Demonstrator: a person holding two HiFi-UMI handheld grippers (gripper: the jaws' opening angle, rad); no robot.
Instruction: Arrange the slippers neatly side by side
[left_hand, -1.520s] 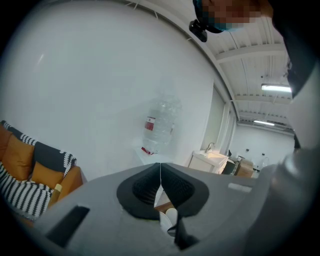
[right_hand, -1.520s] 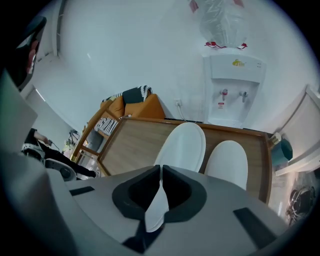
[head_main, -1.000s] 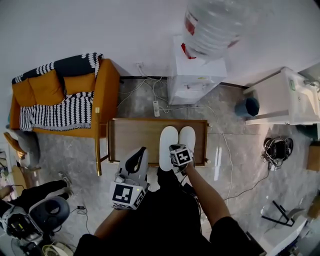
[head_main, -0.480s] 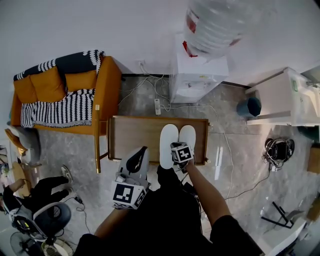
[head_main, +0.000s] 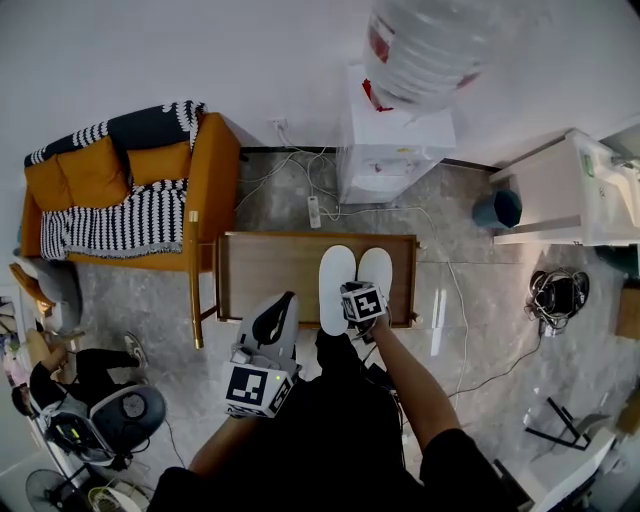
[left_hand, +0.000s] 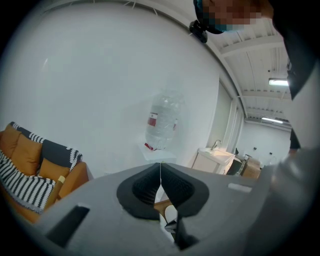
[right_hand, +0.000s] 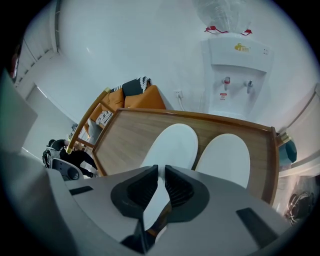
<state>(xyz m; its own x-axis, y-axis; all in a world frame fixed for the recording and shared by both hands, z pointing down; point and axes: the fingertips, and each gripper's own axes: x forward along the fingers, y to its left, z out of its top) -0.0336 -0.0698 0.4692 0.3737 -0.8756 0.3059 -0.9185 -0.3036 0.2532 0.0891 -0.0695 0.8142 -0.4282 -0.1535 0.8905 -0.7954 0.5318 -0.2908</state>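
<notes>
Two white, flat, soft-looking slippers lie close side by side on the right part of the brown wooden worktop (head_main: 262, 288) with a raised rim. Their toes point away from the person. In the head view they are the left slipper (head_main: 336, 278) and the right slipper (head_main: 377, 272).

The right gripper (head_main: 356, 298) points steeply down at their near ends. Its jaws stand only narrowly apart and have just been opening a little. The heel edge of the left slipper (right_hand: 172, 145) shows in the slot, and the pads seem not to press on it. The left gripper (head_main: 283, 305) is held apart from the worktop, with its jaws together and nothing between them.

I judge the slippers to be light and easy to bend, so one will sag if lifted by an end. The thin heel edge or the side of the sole is the best place to pinch. On the smooth wood a slipper probably slides easily, so a careless touch could push it against the right slipper (right_hand: 222, 157) and spoil the pair.
</notes>
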